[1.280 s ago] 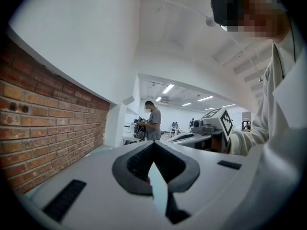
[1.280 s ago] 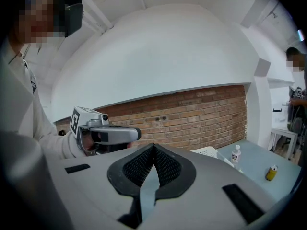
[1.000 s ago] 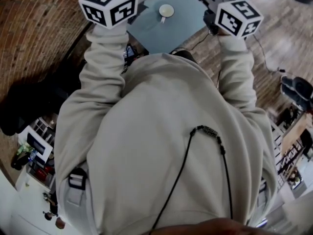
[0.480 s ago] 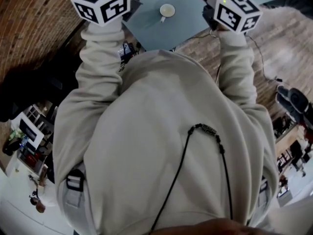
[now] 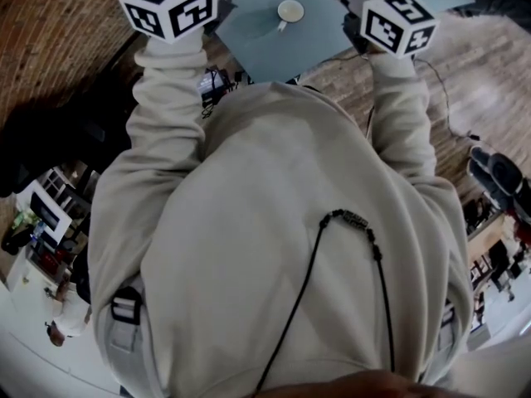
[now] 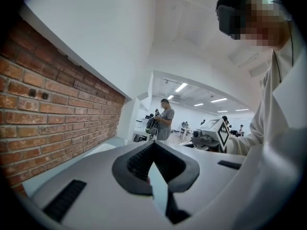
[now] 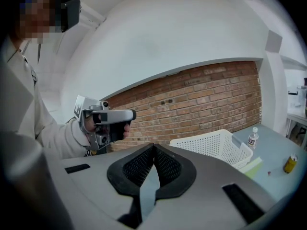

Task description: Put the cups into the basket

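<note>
Left gripper (image 6: 153,146) and right gripper (image 7: 154,148): fingers pressed together, nothing between them. One white cup (image 5: 290,11) on the blue desk (image 5: 257,44), ahead of both pairs of fingers and between them. White basket (image 7: 211,146) beyond the right fingers, to their right.

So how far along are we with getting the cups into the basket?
Nothing looks done yet: a white cup stands on the table, not in the basket. Nothing is in hand: the left gripper and the right gripper are both shut and empty. Left to do: grasp the cup and put it into the basket; whether other cups remain is not visible.
</note>
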